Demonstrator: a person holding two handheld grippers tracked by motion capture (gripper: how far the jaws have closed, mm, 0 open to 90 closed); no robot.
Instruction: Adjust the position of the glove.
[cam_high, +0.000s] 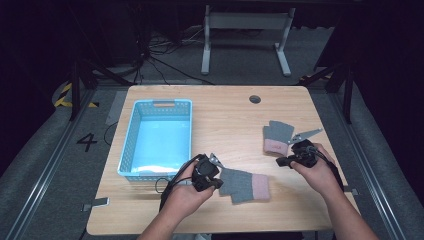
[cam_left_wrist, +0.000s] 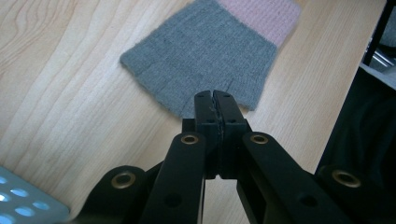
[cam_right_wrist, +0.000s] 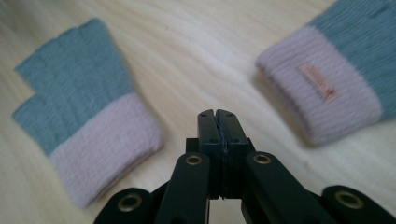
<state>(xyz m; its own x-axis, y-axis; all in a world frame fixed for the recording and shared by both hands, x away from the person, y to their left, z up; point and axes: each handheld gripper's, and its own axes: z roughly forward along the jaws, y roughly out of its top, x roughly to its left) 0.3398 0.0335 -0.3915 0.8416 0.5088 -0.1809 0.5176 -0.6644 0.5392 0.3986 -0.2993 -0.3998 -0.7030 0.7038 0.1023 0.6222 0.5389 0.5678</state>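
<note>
A lab: taped floor marks (cam_high: 65, 96), loose cables (cam_high: 165, 50), bare test table (cam_high: 230, 115)

Near the bench's front edge lies a fingerless glove (cam_high: 244, 184), grey knit with a pale pink ribbed cuff. Its match (cam_high: 278, 136), toward the right edge, is the same grey and pink, with a small pinkish-orange label on the cuff. The basket (cam_high: 131, 145) near the left edge is light blue, perforated with rows of holes. The bench (cam_high: 225, 115) is pale wood grain.

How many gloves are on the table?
2. One glove lies near the table's front edge, beside the left claw. The other glove lies farther back on the right, close to the right claw.
</note>
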